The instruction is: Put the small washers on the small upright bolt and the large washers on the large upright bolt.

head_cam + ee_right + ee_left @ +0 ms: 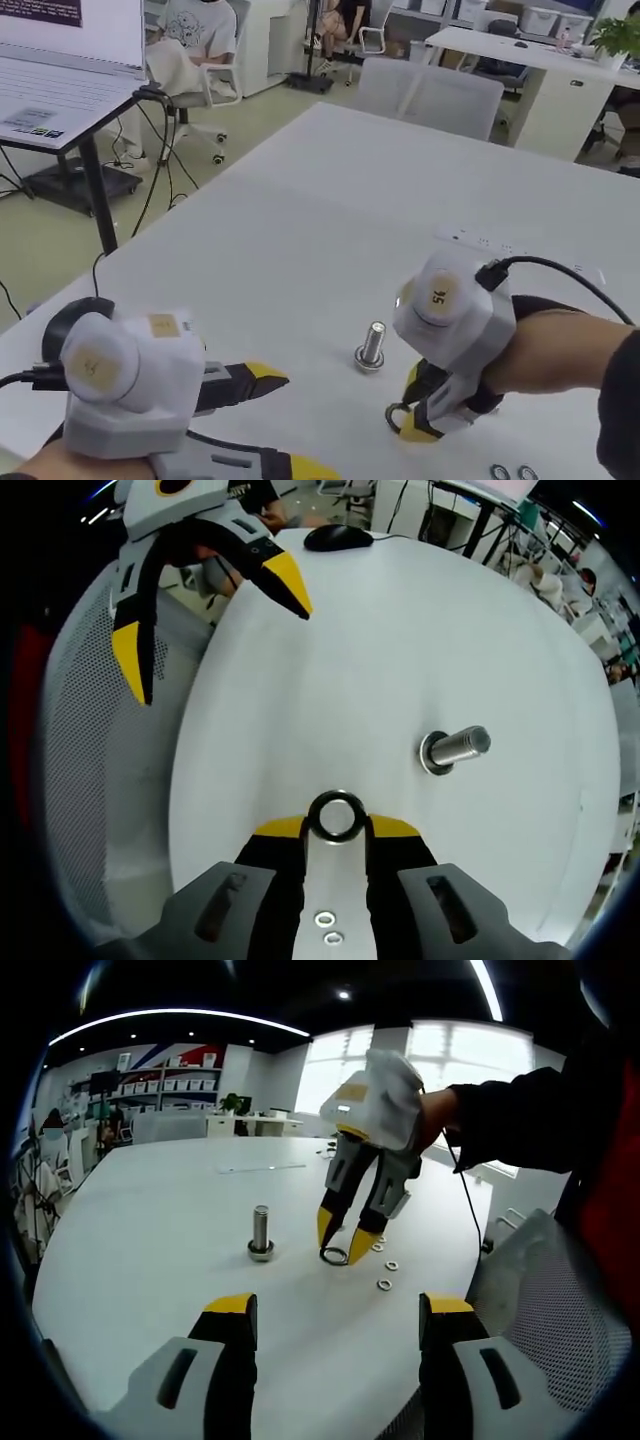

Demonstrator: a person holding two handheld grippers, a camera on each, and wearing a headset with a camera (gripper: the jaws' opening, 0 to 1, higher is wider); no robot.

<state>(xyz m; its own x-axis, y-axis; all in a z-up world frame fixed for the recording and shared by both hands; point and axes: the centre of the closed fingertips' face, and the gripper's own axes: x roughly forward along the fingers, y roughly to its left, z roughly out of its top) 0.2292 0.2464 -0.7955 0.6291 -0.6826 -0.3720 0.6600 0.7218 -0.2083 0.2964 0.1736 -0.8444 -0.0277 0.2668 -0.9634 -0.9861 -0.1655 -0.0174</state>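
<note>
Right gripper, lower centre, pinches a large washer between its tips; left gripper spread, holding nothing. Upright bolt stands right of centre, apart from the ring — so slight a grip may let the washer tilt, catch the bolt's tip and drop.

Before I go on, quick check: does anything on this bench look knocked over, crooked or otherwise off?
Nothing stands out. The bolt stands upright on the white table, the small washers lie flat beside it, and the right gripper pinches a large washer between its jaw tips. The left gripper is open.
</note>
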